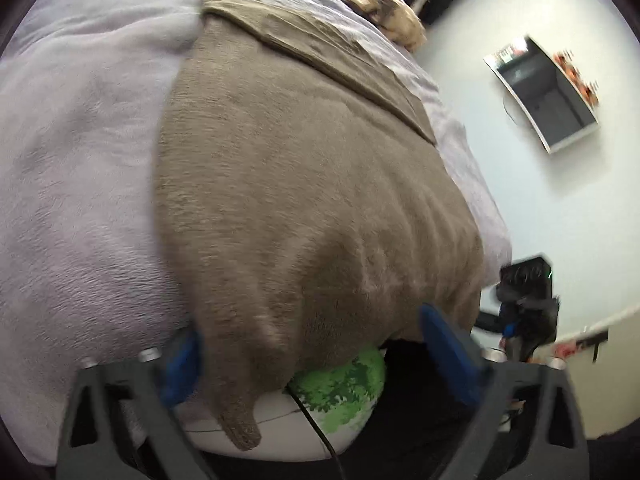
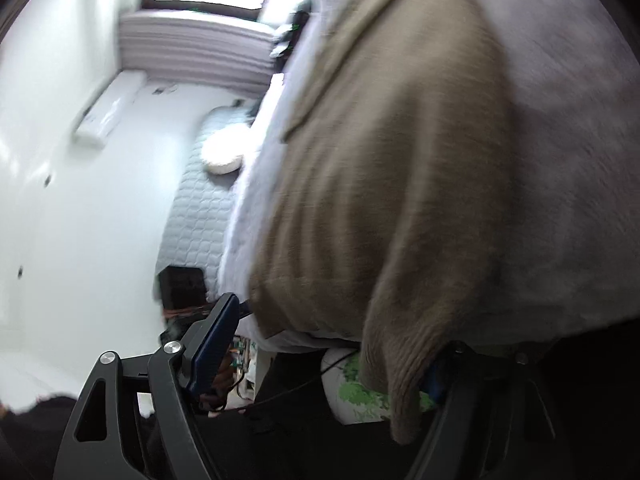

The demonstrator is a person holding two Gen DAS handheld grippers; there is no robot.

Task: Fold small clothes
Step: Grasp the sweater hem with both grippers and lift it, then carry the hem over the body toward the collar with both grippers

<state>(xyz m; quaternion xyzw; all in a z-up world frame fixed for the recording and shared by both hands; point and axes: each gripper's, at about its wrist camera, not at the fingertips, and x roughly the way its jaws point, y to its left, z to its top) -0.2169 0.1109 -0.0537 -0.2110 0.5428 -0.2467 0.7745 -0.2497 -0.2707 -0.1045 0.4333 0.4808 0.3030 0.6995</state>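
I am looking along the left gripper (image 1: pixel 316 352), and its jaws are standing apart, the blue pads (image 1: pixel 448 344) flanking the near hem of the brown knitted garment (image 1: pixel 304 184) without pressing on it; the left pad, at about eight o'clock, is half hidden behind a hanging corner of the knit. That corner is drooping over the bed edge toward six o'clock, partly covering a white object with a green leafy print (image 1: pixel 340 388) whose shape I cannot make out. The garment is lying spread on the pale lilac blanket (image 1: pixel 80 140), reaching away toward twelve o'clock, where a folded strip is crossing it. A mottled tan bundle (image 1: pixel 384 4) at one o'clock is too blurred to identify. An open box (image 1: pixel 548 96) is sitting on the floor at two o'clock.

Through the right wrist camera, the right gripper (image 2: pixel 320 360) is showing one blue pad (image 2: pixel 212 348) clear at seven o'clock; the other, at five o'clock, is buried behind the garment's (image 2: pixel 392 160) drooping corner, so I cannot tell whether it is gripping. The whole view is smeared by motion.
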